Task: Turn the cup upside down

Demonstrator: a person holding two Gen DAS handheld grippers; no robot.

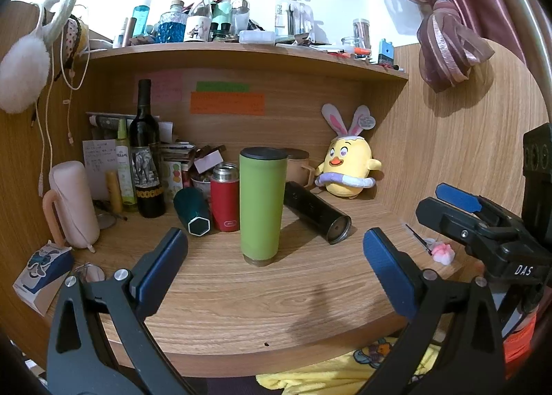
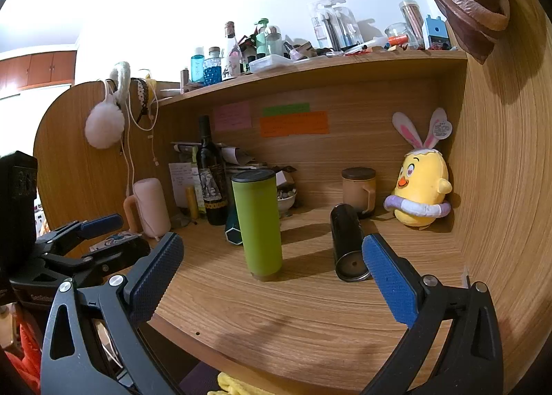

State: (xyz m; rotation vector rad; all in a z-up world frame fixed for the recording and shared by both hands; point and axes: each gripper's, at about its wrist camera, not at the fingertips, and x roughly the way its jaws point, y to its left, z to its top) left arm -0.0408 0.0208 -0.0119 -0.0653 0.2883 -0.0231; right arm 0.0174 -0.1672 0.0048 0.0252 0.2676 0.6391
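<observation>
Tabletop (image 1: 241, 308): wood-grain, walled alcove, cluttered shelf (image 1: 241, 48) above | green cup (image 1: 264, 205) upright, centre, beside lying black flask (image 1: 315, 217) | left tool (image 1: 276, 263) spread, clear of cup | right tool (image 2: 272, 267) spread, holding nothing

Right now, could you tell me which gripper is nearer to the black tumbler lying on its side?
Right. The right gripper has one blue pad beside the black tumbler; the left gripper faces the green cup.
</observation>
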